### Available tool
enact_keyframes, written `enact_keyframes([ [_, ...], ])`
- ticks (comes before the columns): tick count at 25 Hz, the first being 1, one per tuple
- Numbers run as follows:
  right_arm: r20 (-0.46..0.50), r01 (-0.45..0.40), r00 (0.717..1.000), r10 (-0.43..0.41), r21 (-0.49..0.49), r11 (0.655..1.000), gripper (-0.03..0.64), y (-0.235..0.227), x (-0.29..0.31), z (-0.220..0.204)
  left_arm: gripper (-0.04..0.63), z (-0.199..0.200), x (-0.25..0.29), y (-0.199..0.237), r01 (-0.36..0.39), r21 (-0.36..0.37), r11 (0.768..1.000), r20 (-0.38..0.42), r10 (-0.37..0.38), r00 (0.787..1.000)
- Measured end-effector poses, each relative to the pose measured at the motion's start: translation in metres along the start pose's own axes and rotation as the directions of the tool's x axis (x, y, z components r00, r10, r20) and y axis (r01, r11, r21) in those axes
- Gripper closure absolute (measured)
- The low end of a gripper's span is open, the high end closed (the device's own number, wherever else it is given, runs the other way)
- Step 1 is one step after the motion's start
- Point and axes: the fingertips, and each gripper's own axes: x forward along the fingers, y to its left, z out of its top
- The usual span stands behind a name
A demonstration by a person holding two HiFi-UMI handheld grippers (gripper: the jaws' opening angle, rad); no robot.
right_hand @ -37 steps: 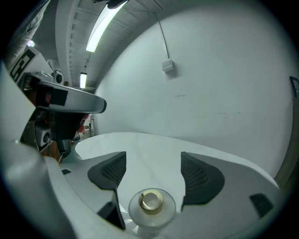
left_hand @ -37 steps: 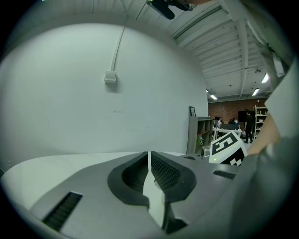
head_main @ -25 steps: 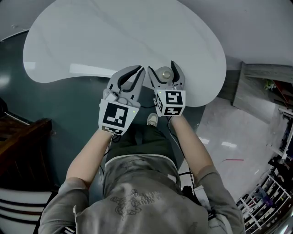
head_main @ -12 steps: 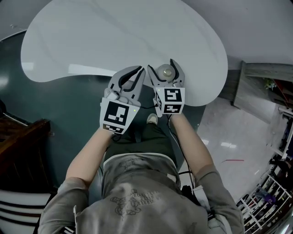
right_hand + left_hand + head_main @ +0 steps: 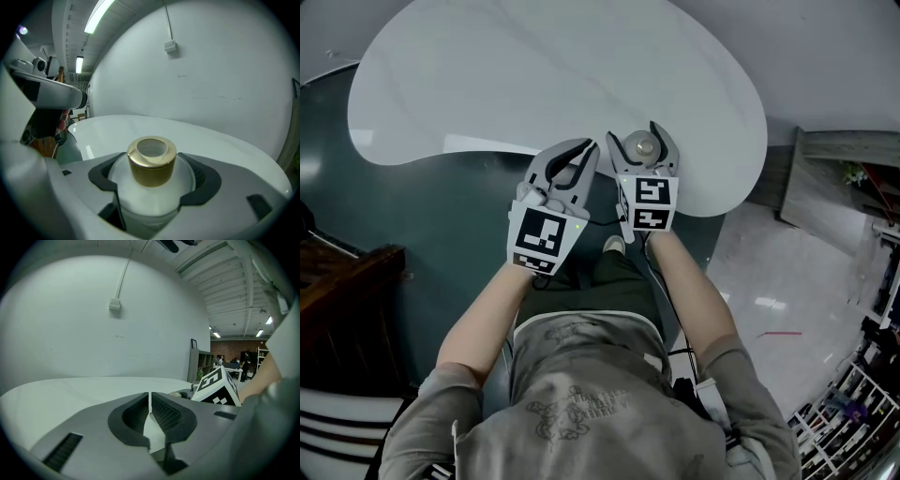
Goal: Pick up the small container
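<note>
Surface: white table (image 5: pixel 534 75)
Room: pale wall (image 5: pixel 211 70), dark floor (image 5: pixel 422 225)
R gripper (image 5: pixel 636 136): pinching small container (image 5: pixel 151 187)
L gripper (image 5: pixel 150 401): jaws pressed together

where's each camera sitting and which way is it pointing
Head view: on the person's head, facing steeply down at the table; shows both forearms, left tool, right tool.
Left gripper view: rides the left tool, looking along its shut, empty jaws across the table toward a white wall; the right tool's marker cube at right.
Right gripper view: rides the right tool, looking along jaws closed on the small container with a gold cap.
Shared: head and right gripper views show the small container; both gripper views, table and wall.
</note>
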Motion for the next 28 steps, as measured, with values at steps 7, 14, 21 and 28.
enact_keyframes([
  [7, 0.017, -0.018, 1.000, 0.018, 0.038, 0.999, 0.281, 0.002, -0.019, 0.020, 0.563, 0.017, -0.010, 0.006, -0.018, 0.011, 1.000, 0.009, 0.018, 1.000],
  [14, 0.056, -0.027, 0.998, 0.025, 0.027, 0.999, 0.281, -0.005, -0.063, 0.079, 0.563, 0.062, -0.024, 0.000, -0.020, 0.020, 1.000, 0.043, 0.020, 0.999],
  [21, 0.105, -0.023, 0.994, 0.022, 0.003, 1.000, 0.281, -0.014, -0.118, 0.148, 0.563, 0.119, -0.047, -0.006, -0.019, 0.046, 0.999, 0.096, 0.015, 0.995],
  [28, 0.157, -0.037, 0.987, 0.040, -0.022, 0.999, 0.281, -0.013, -0.184, 0.202, 0.563, 0.176, -0.076, -0.021, -0.017, 0.033, 0.999, 0.173, 0.011, 0.985],
])
